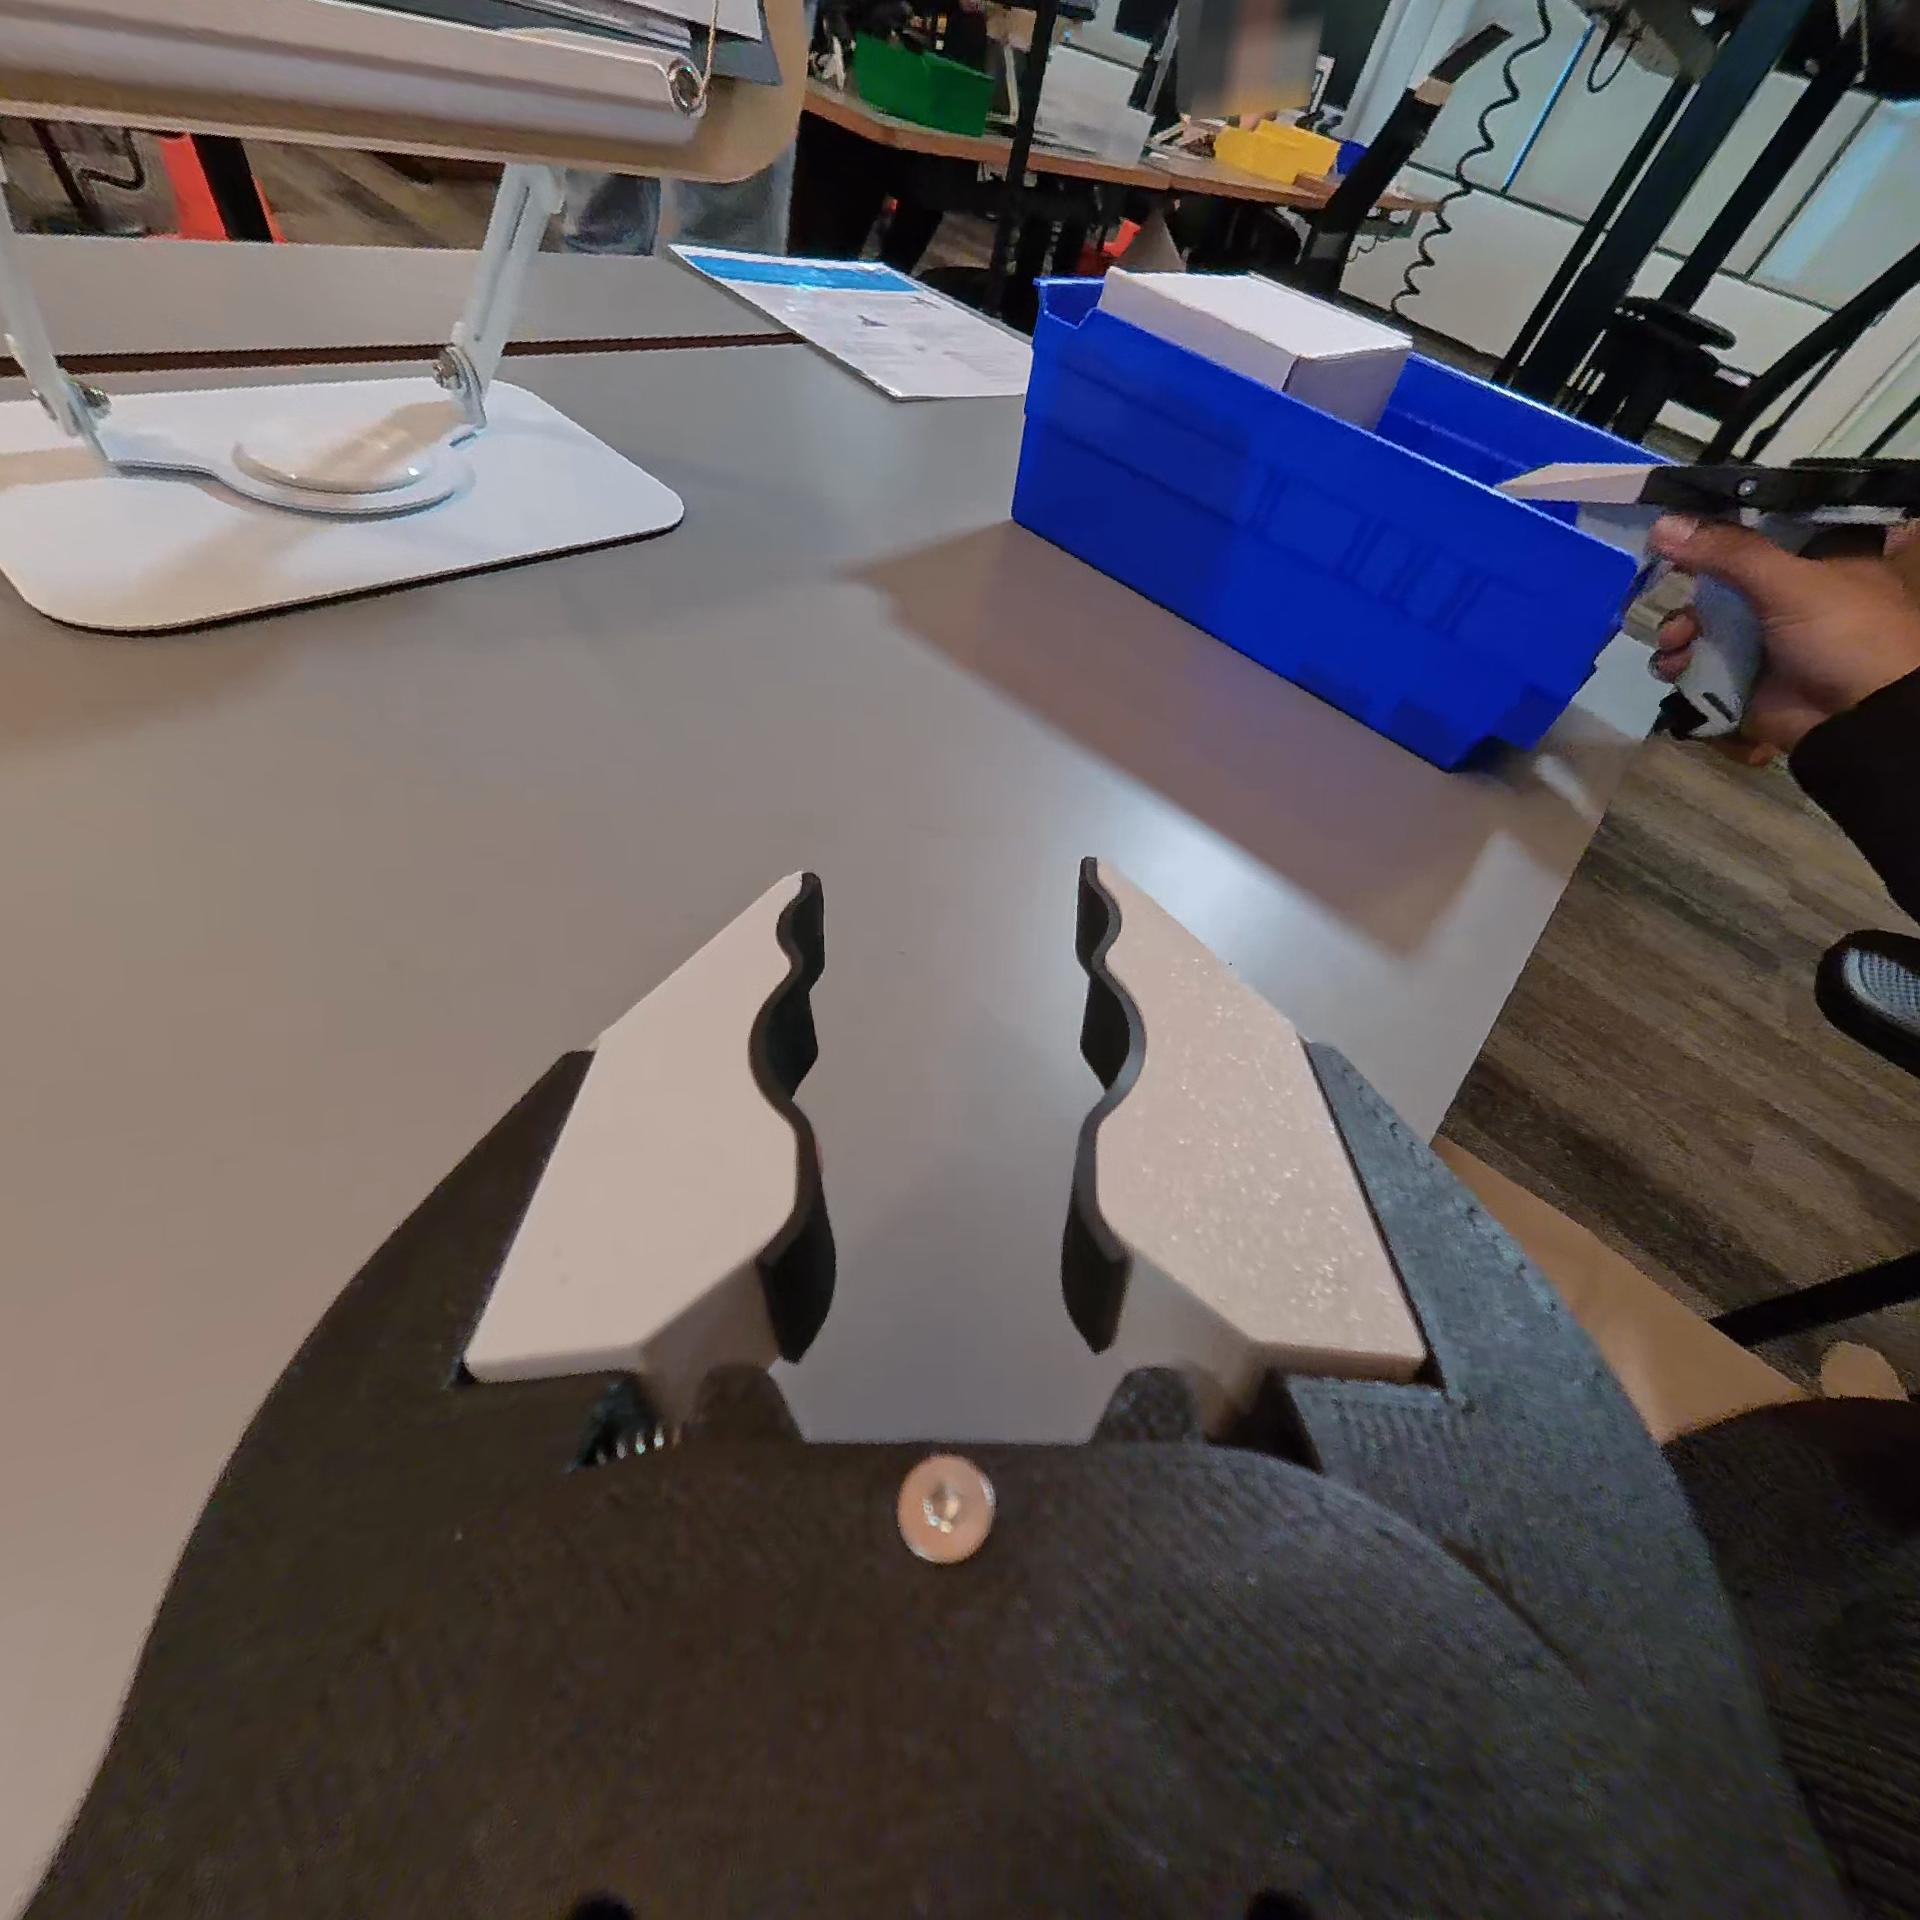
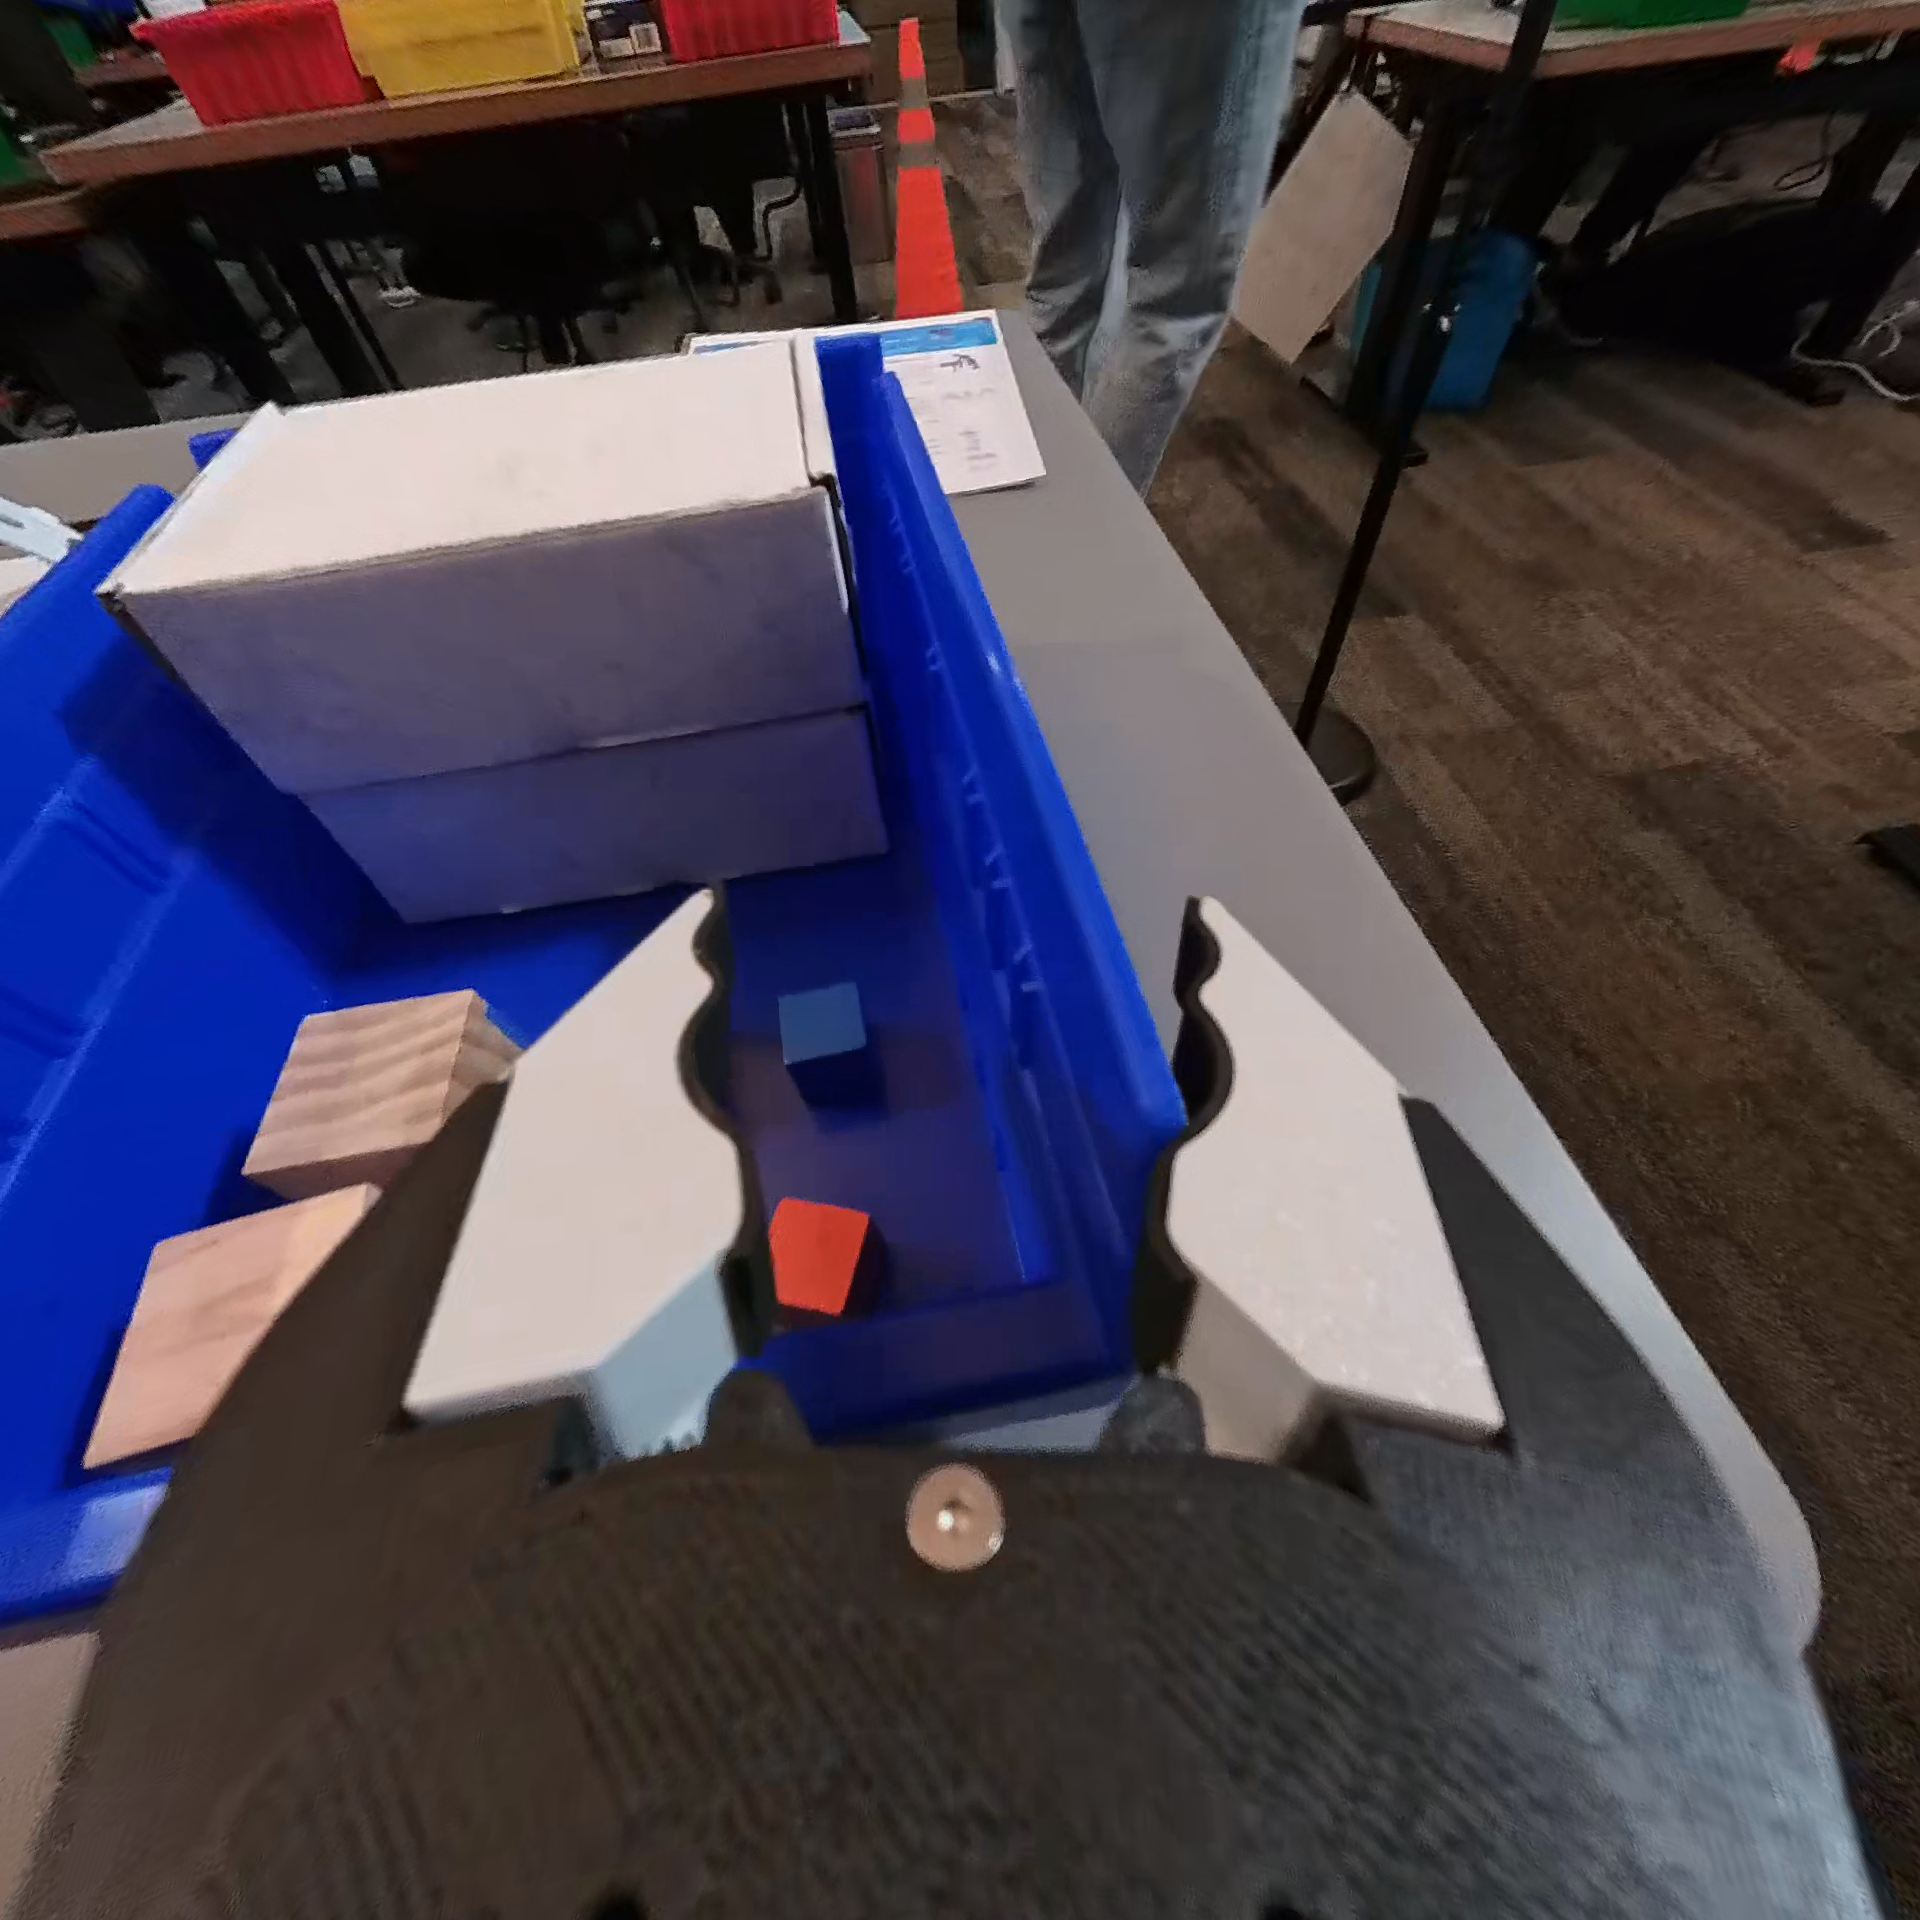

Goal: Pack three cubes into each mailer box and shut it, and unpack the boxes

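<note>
- Broadly, a grey bench (image 1: 520, 779) carries everything, and its right edge drops off to a wood-patterned floor (image 2: 1662, 623).
- A blue plastic bin (image 2: 987, 831) sits on the bench near that right edge; in the left wrist view the same bin (image 1: 1299, 540) lies well off to the right of the left claw.
- Two white mailer boxes (image 2: 540, 623) are stacked at the far end of the bin, both with lids down, the upper one set slightly askew on the lower.
- A white stand (image 1: 312, 520) with a flat base rests on the bench at the far left, well apart from the bin.
- The right claw (image 2: 951, 914) hovers over the near right corner of the bin, its jaws spread wide and gripping nothing; the bin's right wall runs between the fingers.
- The left claw (image 1: 951, 883) hangs above bare bench, jaws parted and empty.
- A printed sheet (image 2: 966, 416) lies flat on the bench just beyond the bin.
- Two wooden cubes (image 2: 301, 1174) lie side by side on the bin floor at the near left, partly hidden by the right claw's finger.
- A small blue cube (image 2: 826, 1039) lies on the bin floor in front of the boxes.
- A small red cube (image 2: 821, 1252) lies nearer the bin's near wall, apart from the blue one.
</note>
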Demonstrator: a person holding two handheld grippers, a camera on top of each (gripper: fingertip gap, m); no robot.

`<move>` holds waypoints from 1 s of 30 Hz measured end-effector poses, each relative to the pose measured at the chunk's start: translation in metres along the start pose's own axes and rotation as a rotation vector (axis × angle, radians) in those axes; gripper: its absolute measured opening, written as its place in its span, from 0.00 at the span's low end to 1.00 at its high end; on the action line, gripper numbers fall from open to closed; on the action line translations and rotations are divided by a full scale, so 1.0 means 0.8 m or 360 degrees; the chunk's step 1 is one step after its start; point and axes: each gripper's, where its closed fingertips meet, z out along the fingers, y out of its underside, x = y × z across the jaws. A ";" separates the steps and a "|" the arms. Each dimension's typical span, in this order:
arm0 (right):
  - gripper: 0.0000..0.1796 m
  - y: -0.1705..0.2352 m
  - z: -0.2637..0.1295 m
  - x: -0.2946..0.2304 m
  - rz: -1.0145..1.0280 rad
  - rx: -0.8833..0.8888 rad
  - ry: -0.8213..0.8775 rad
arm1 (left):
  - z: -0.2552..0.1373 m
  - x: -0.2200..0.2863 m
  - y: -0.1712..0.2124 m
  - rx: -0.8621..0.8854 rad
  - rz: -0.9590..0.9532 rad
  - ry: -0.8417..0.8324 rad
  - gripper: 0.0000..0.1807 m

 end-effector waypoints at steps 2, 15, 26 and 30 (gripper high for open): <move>0.42 -0.003 0.003 0.005 0.0037 0.0018 0.0014 | -0.004 -0.001 0.001 0.0002 0.0005 -0.0015 0.27; 0.18 0.017 0.029 0.025 0.0026 -0.0146 0.0024 | -0.028 -0.006 0.001 0.0047 -0.0016 -0.0062 0.27; 0.04 0.010 0.019 -0.008 0.0270 -0.0128 -0.0261 | -0.020 0.003 0.001 0.0032 0.0052 -0.0046 0.26; 0.04 -0.009 0.007 -0.015 0.0184 -0.0077 -0.0213 | -0.016 0.007 0.000 0.0025 0.0077 -0.0038 0.26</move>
